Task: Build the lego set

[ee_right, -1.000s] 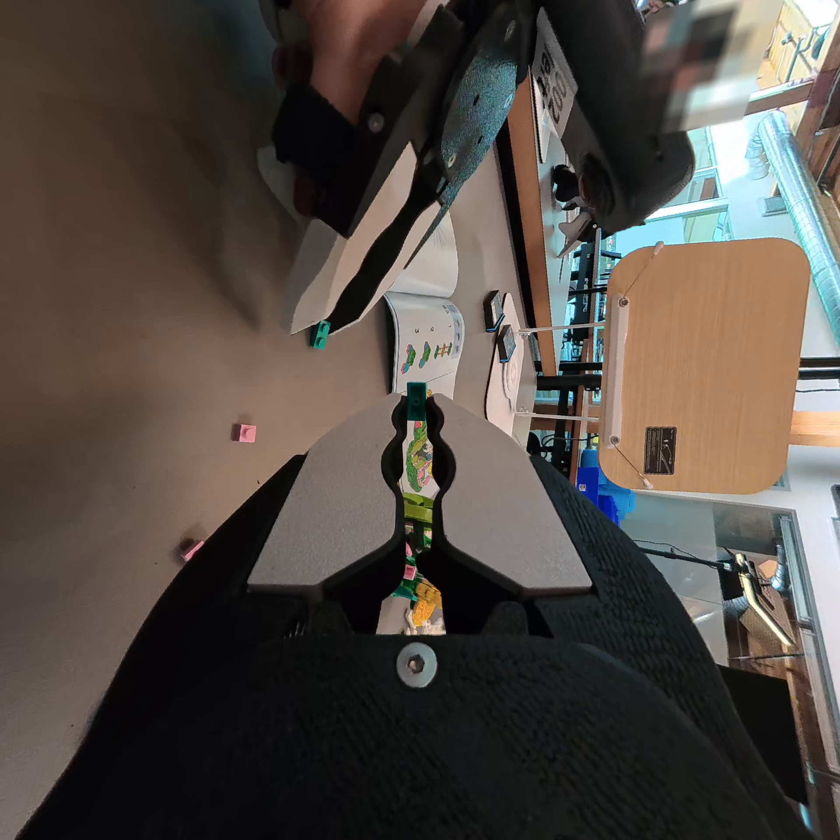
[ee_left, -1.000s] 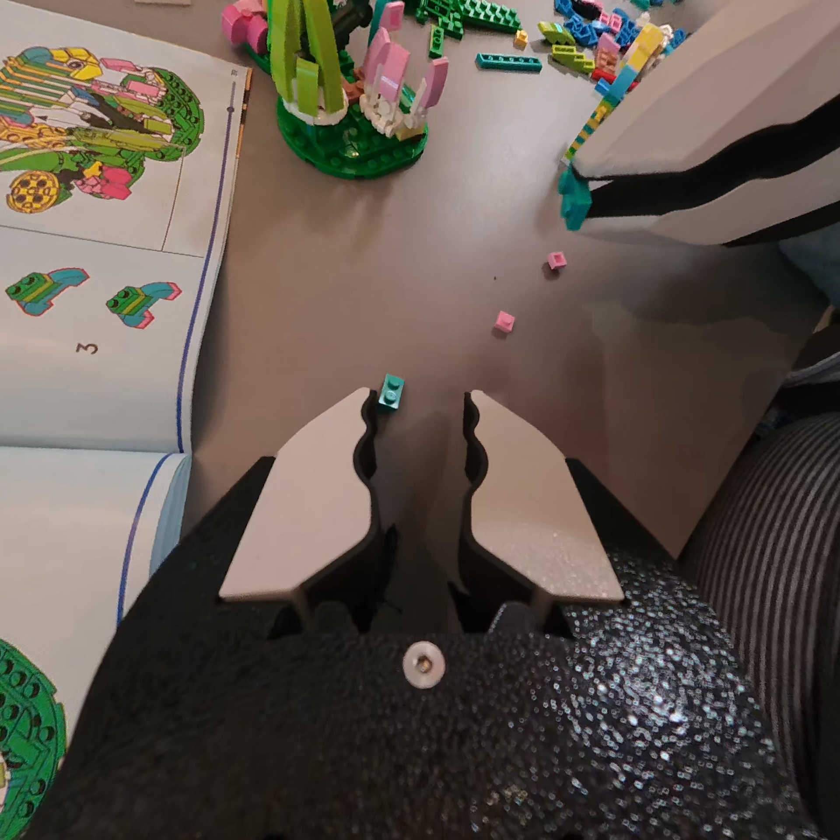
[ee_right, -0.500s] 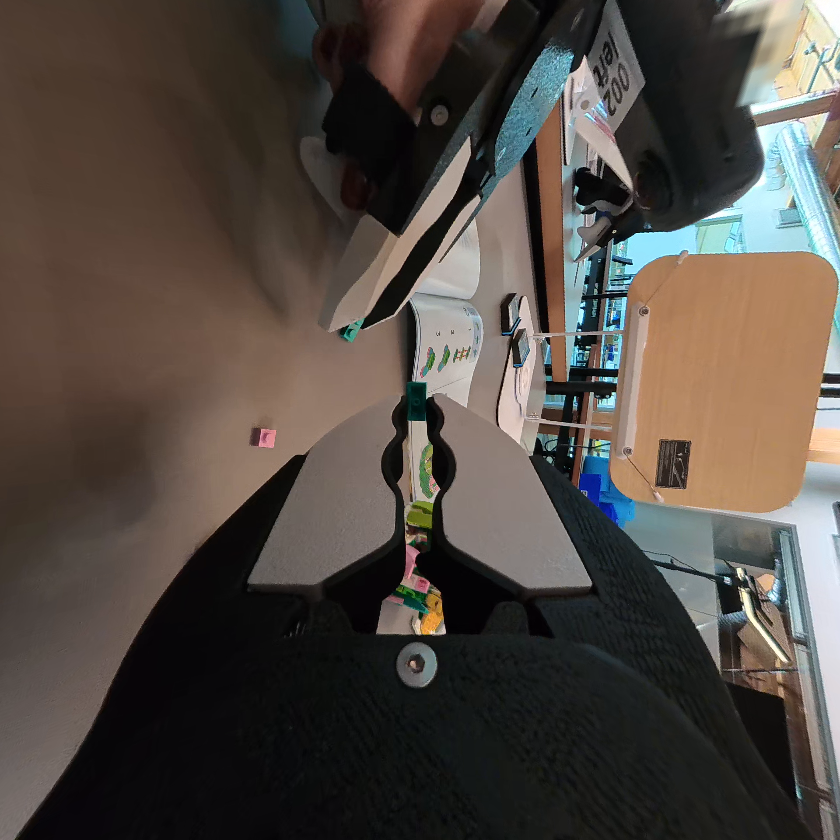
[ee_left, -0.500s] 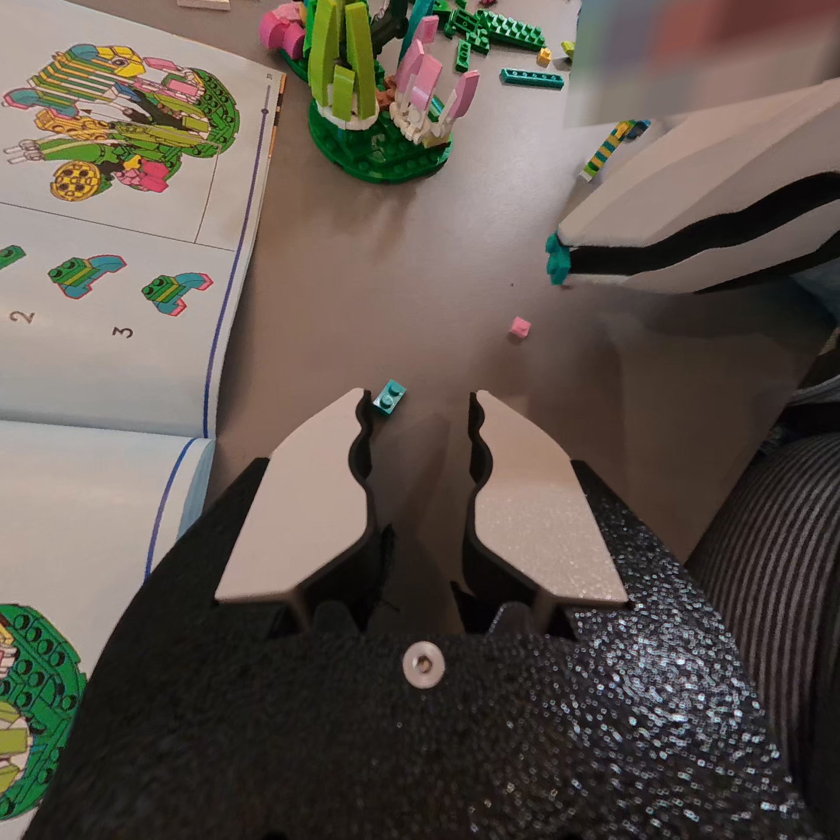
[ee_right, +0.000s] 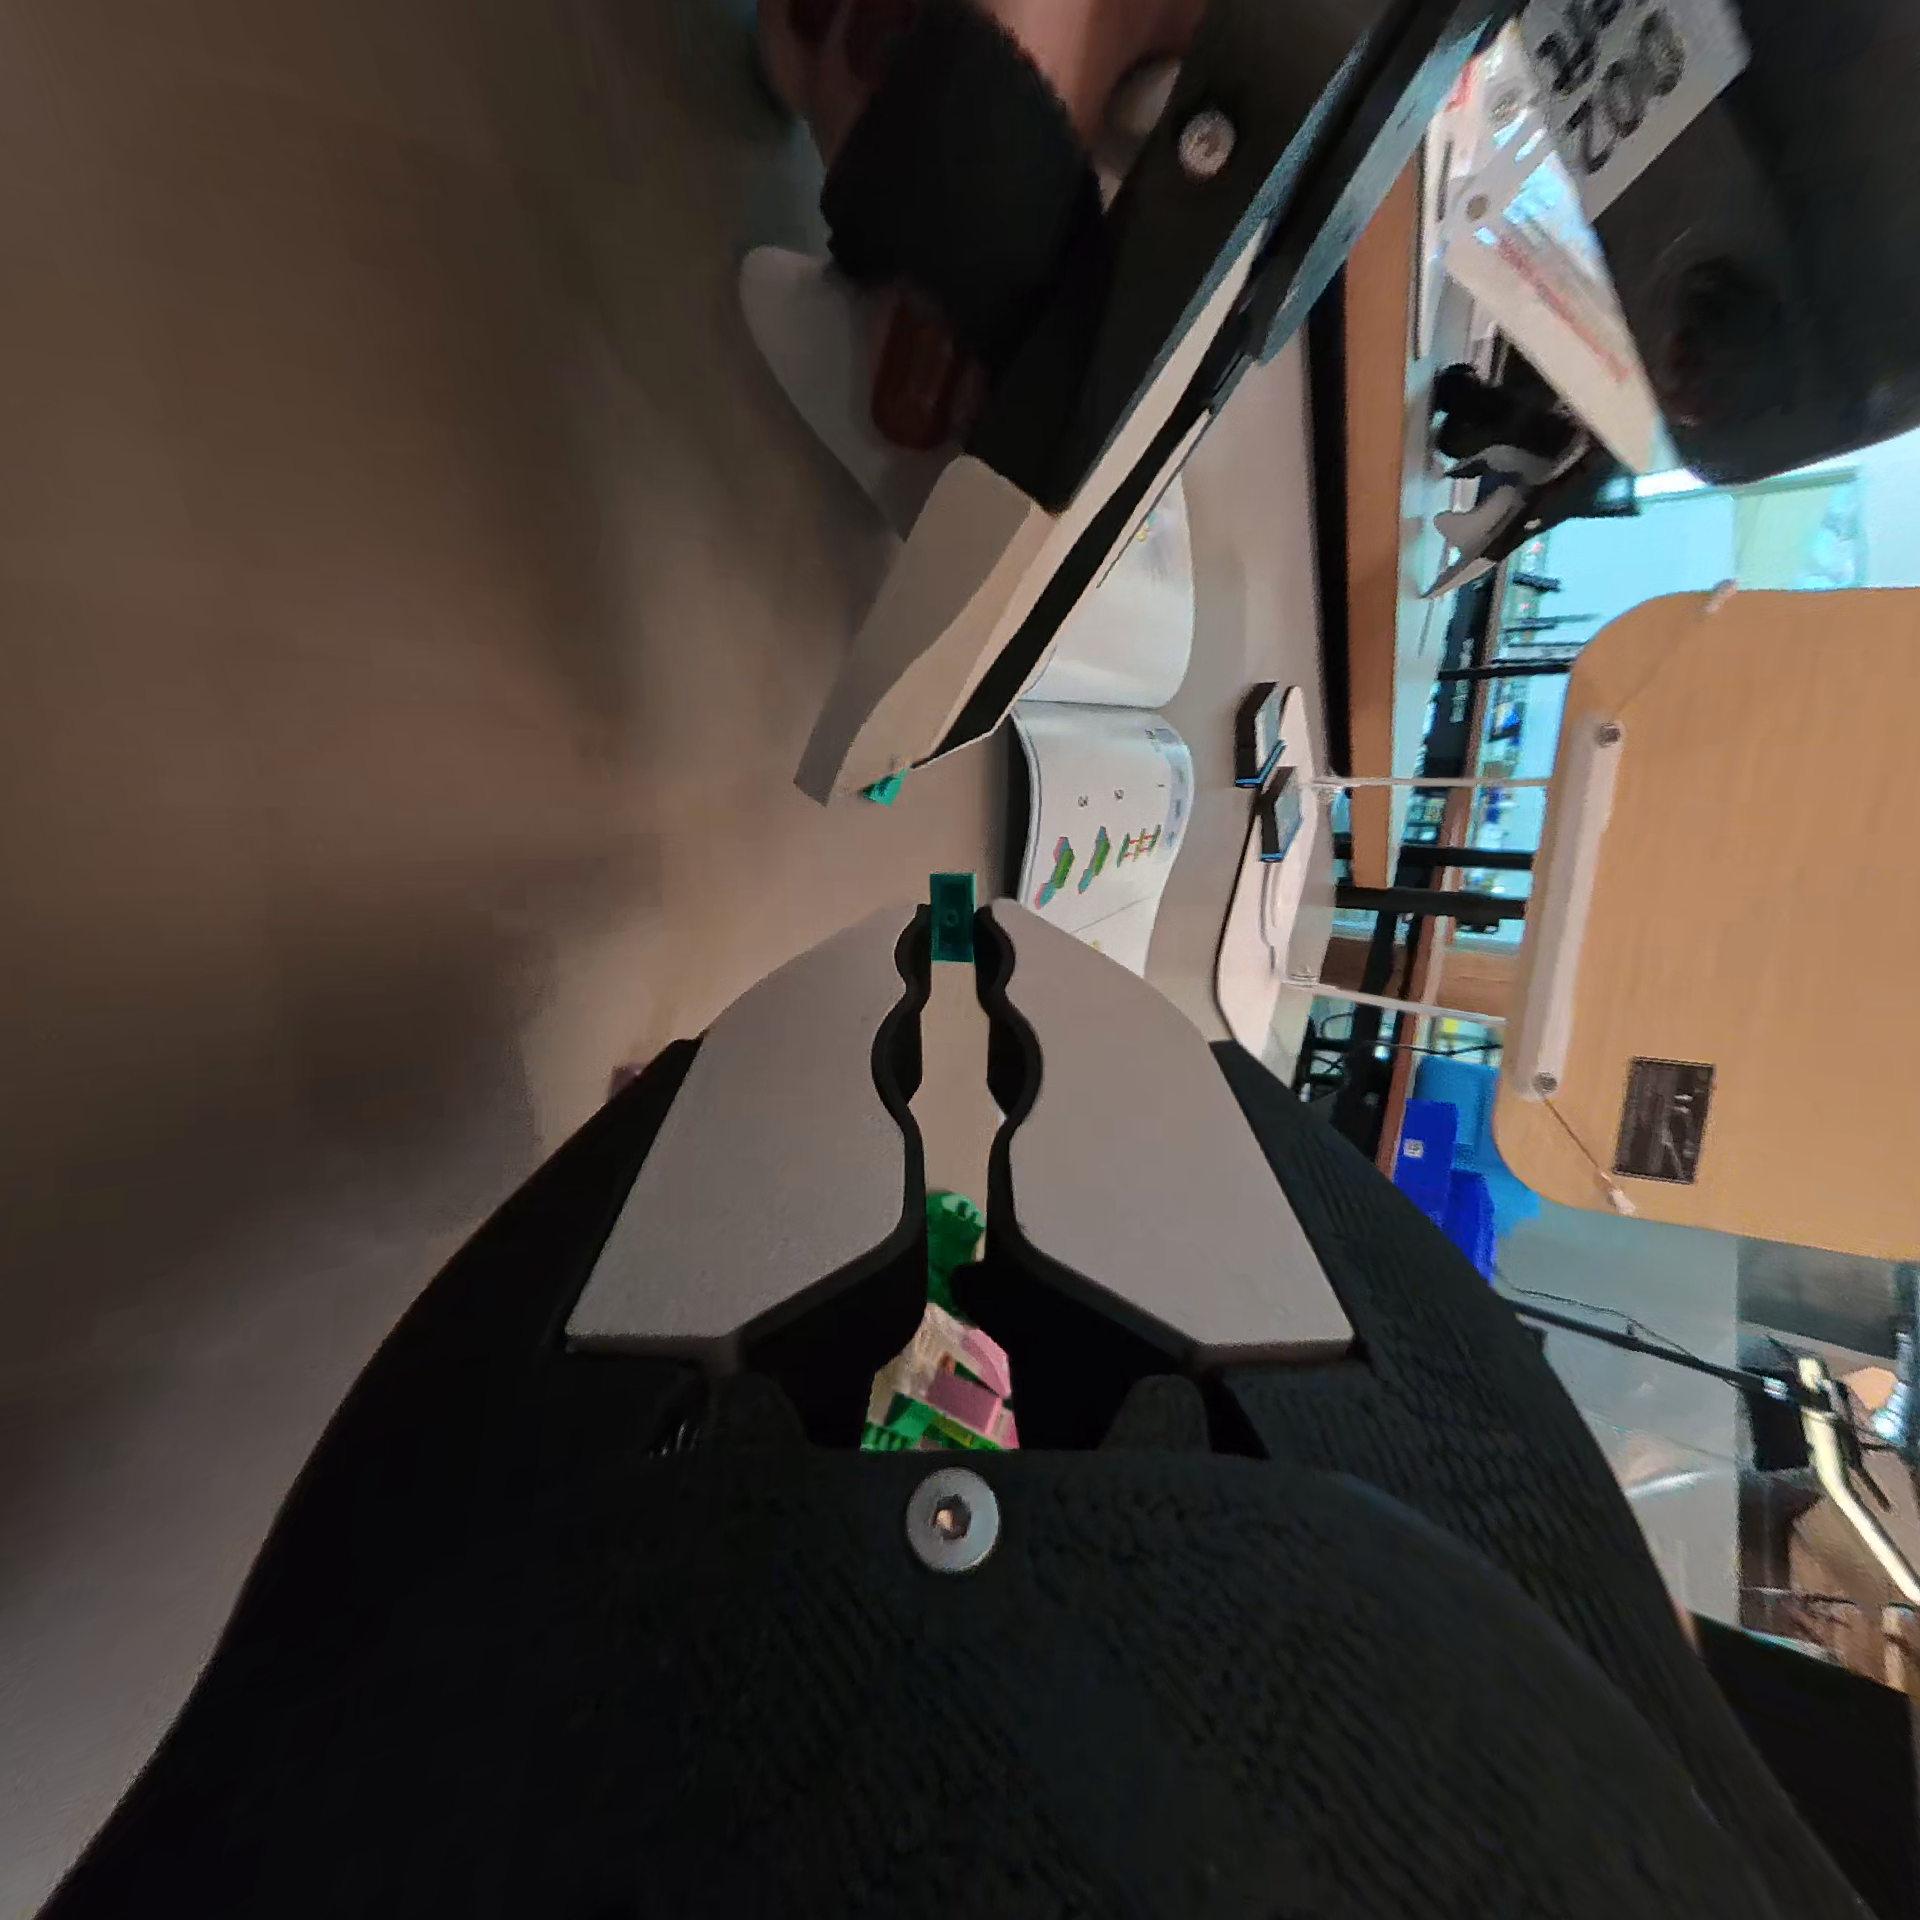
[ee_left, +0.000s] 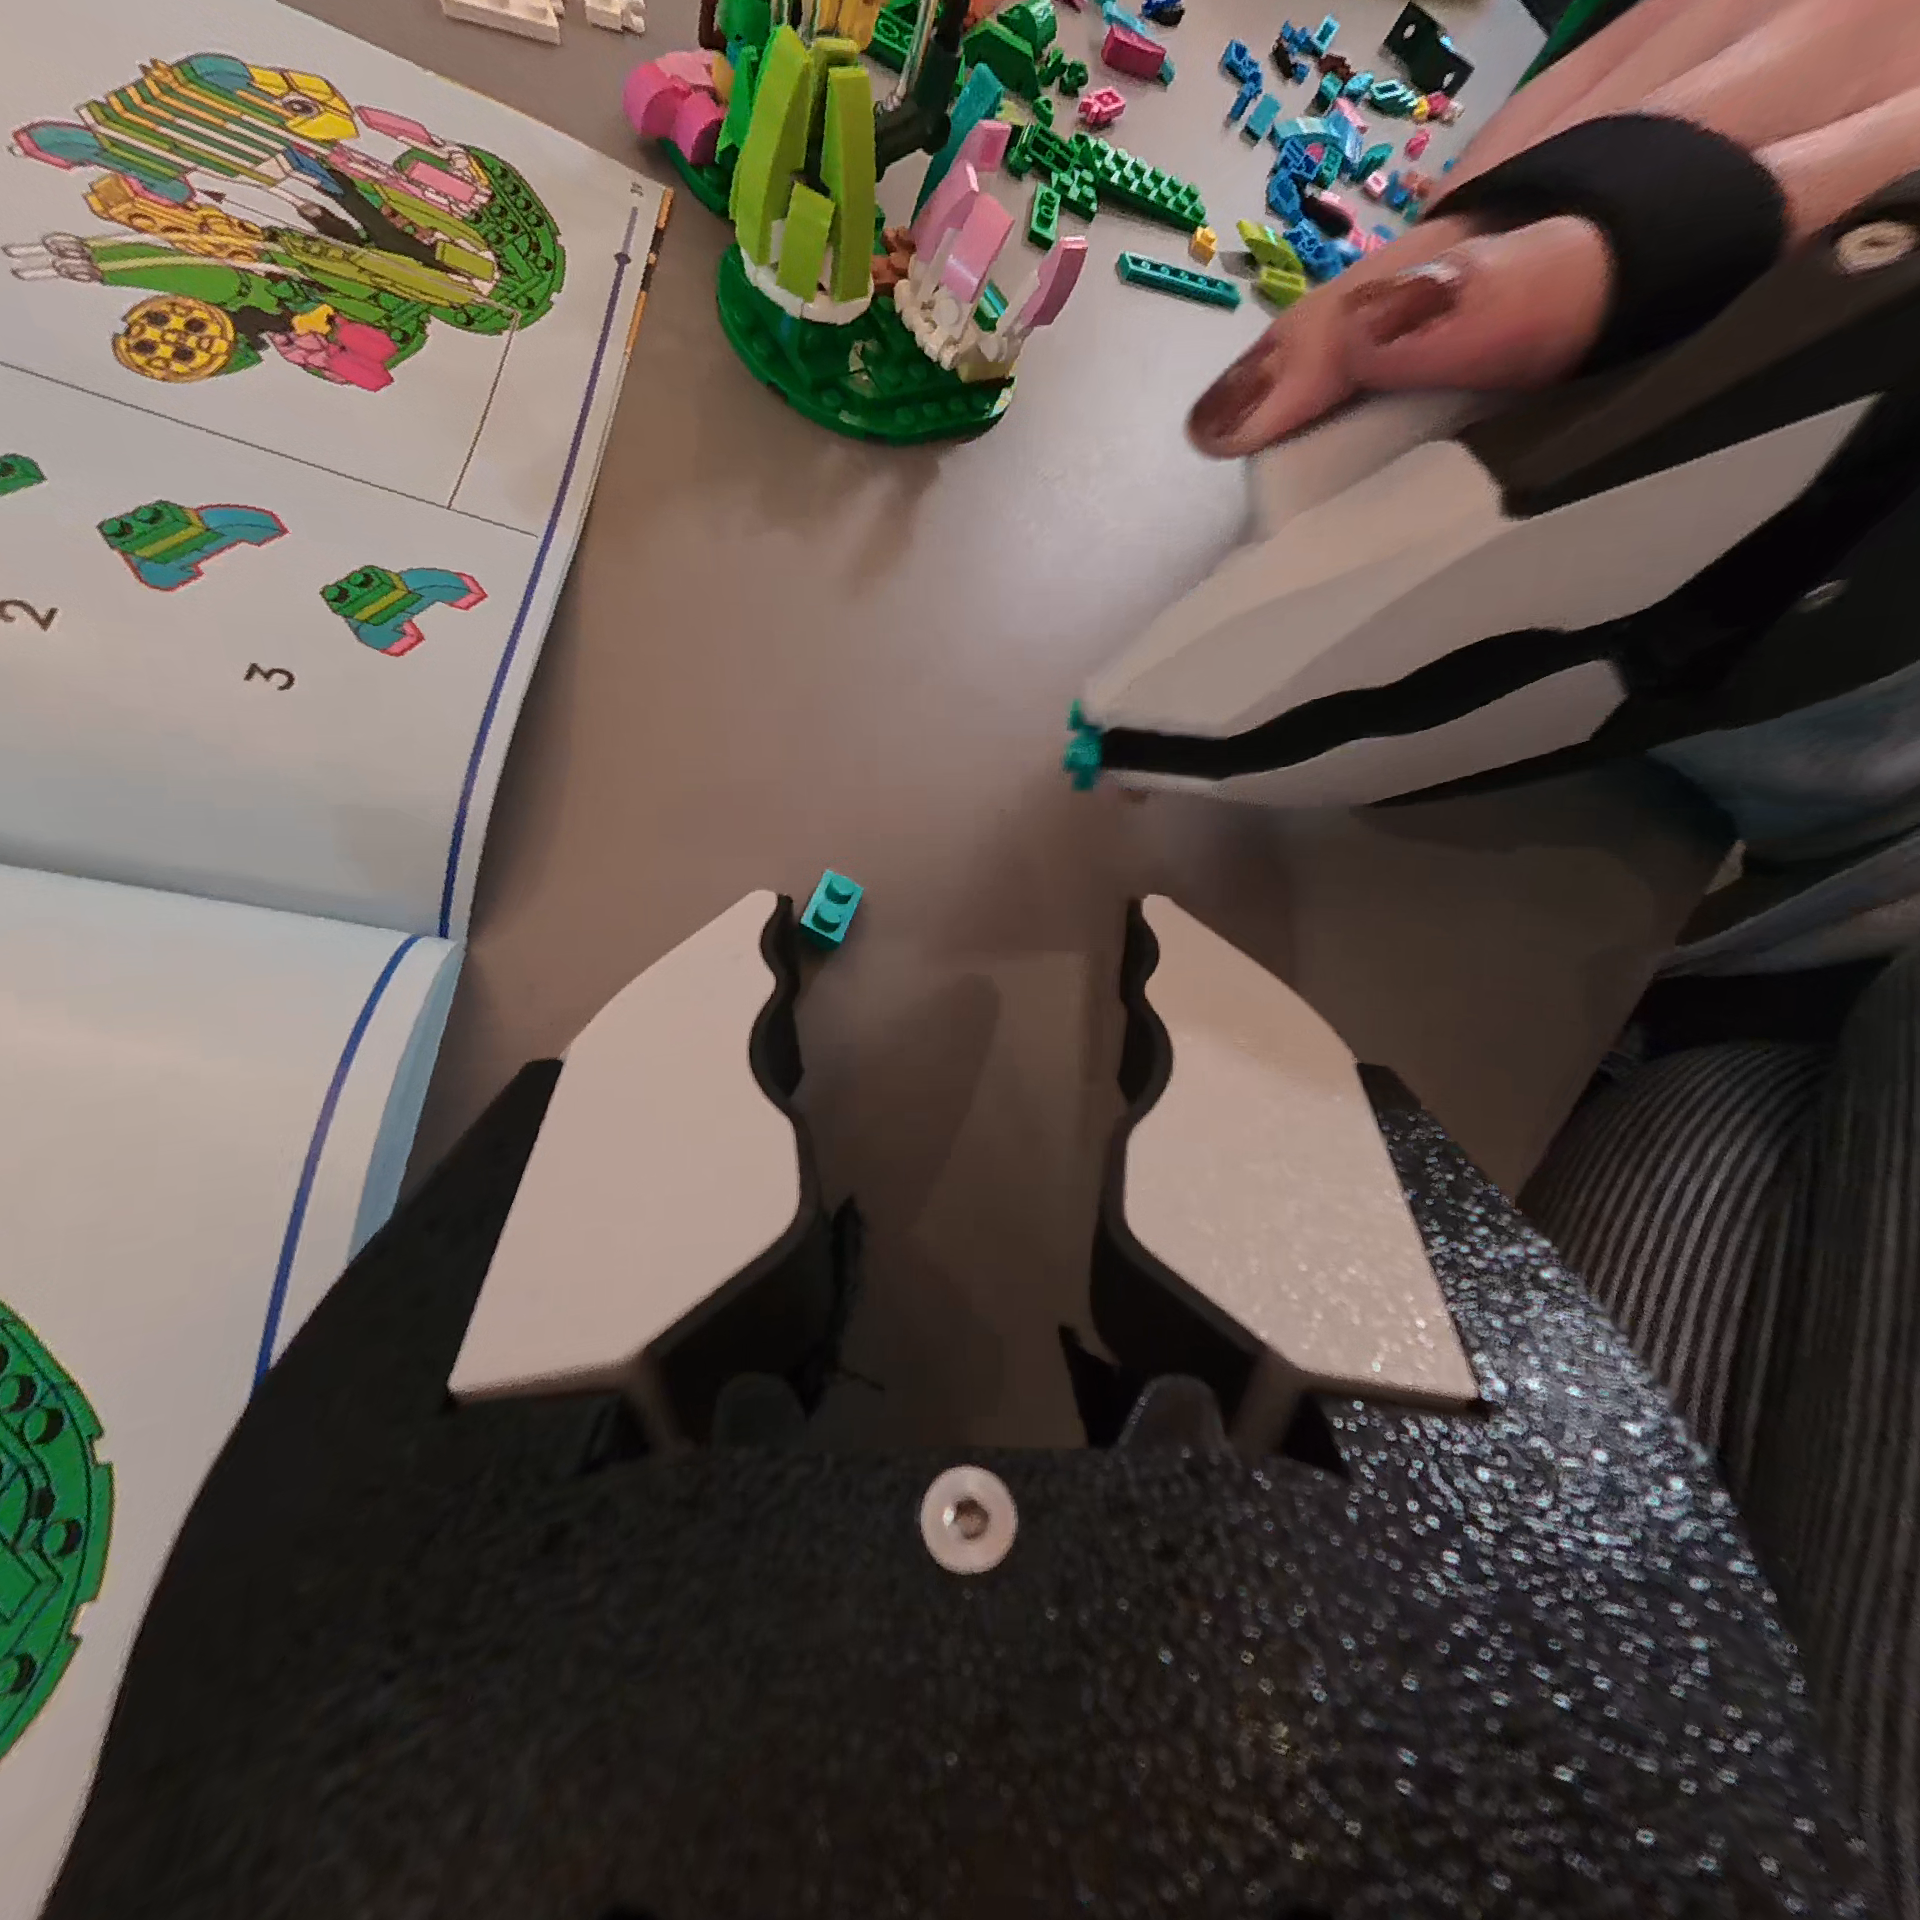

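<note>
Lying at 11 o'clock off left gripper [ee_left: 956, 914], wide open, empty: teal brick [ee_left: 830, 908], long axis toward 1 o'clock; right gripper [ee_right: 956, 914] farther, pinching teal plate [ee_right: 952, 920].

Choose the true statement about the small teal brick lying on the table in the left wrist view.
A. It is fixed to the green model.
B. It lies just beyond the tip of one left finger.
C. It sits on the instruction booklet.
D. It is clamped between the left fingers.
B: the small teal brick lies loose on the grey table just past one finger's tip of the open left gripper, clear of the instruction booklet and the green model.
</note>
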Demonstrator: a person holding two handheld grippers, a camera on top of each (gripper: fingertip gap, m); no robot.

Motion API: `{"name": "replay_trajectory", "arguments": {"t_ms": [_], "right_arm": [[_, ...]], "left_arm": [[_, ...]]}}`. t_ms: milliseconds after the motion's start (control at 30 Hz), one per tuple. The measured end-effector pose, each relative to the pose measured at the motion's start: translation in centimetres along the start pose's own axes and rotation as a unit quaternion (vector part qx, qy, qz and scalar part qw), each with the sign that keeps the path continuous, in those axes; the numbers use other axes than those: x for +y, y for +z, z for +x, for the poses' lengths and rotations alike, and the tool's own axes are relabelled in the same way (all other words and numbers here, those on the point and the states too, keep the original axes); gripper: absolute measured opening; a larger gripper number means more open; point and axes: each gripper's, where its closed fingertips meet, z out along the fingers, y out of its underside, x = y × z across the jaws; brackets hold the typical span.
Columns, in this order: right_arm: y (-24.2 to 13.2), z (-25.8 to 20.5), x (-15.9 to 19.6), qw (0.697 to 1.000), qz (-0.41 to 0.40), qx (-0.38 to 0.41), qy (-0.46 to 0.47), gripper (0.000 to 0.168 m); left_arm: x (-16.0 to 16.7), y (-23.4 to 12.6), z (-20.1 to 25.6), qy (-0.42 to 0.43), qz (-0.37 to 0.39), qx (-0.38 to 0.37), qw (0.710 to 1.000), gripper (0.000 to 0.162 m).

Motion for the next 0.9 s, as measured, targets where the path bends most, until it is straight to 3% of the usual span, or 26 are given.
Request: {"name": "replay_trajectory", "arguments": {"t_ms": [300,633,800,900], "right_arm": [[4.0,-0.4,0.0,0.995,-0.036,-0.069,0.058,0.006],[5.0,-0.9,-0.4,0.987,-0.03,-0.136,0.078,0.006],[4.7,0.5,-0.8,0.996,-0.009,-0.076,0.051,0.006],[3.8,2.4,-1.9,0.999,0.041,0.006,0.017,0.006]], "left_arm": [[0.1,0.0,0.3,-0.005,-0.006,0.015,1.0,0.066],[0.1,-0.2,0.5,-0.012,-0.008,0.034,0.999,0.068],[0.0,-0.8,-0.3,0.001,-0.007,0.002,1.0,0.073],[-1.4,-1.8,-0.6,-0.012,0.037,0.008,0.999,0.062]]}}
